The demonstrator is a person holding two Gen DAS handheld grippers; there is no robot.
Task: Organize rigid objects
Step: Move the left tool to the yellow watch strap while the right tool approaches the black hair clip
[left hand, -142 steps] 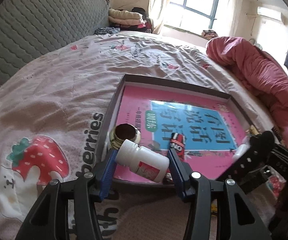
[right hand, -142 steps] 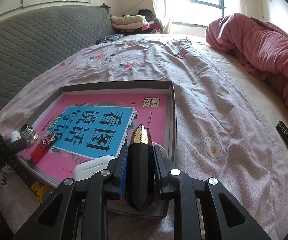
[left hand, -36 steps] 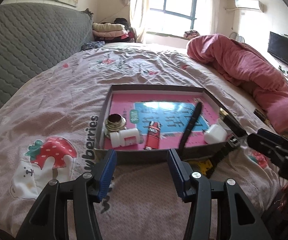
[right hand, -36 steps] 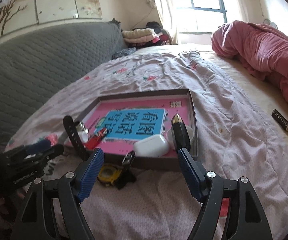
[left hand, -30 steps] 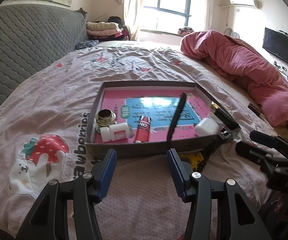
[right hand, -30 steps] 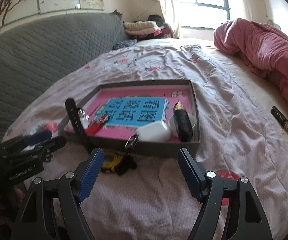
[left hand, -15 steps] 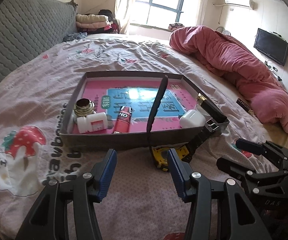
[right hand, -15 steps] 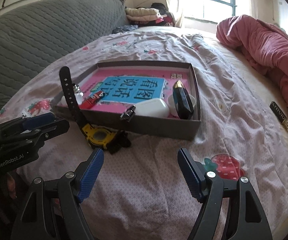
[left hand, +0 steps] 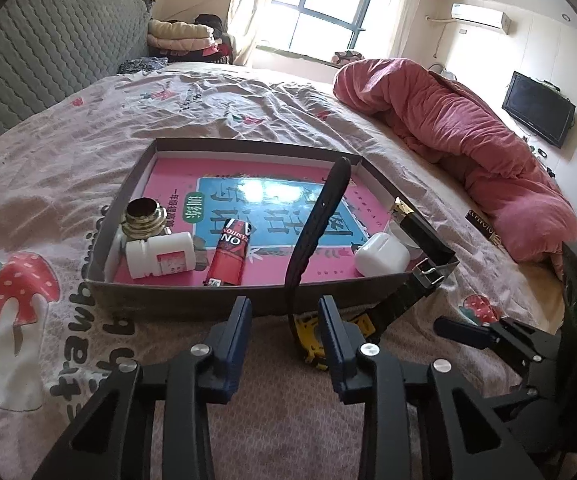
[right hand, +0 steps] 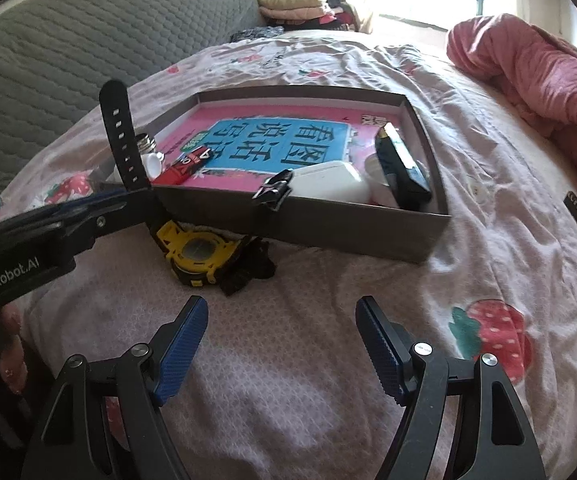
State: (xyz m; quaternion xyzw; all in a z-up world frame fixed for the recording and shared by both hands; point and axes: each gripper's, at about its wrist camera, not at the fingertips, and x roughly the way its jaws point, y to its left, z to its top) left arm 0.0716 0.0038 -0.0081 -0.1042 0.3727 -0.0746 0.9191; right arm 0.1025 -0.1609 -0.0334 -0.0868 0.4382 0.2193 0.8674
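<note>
A yellow watch [right hand: 198,254] lies on the bedsheet against the front wall of a grey box [left hand: 176,292]. One black strap [left hand: 320,216] stands upright; the buckle strap [left hand: 428,272] rests on the box's corner. My left gripper [left hand: 284,312] is low over the watch, its jaws closing with the upright strap's base between the pads, which do not press it. My right gripper [right hand: 282,312] hangs open over bare sheet in front of the watch. In the box lie a white bottle [left hand: 160,258], a red lighter [left hand: 230,254], a white case [left hand: 382,256] and a black faceted piece [left hand: 416,228].
A pink book lines the box floor. A crumpled pink duvet [left hand: 468,120] fills the bed's right side, with a small black item [left hand: 484,226] beside it. A grey quilted headboard [left hand: 28,60] runs along the left. Open sheet surrounds the box.
Both grippers have sunk toward the bed and closed in on the watch. The left jaws have narrowed around the upright strap. The bottle and faceted piece held earlier now lie in the box.
</note>
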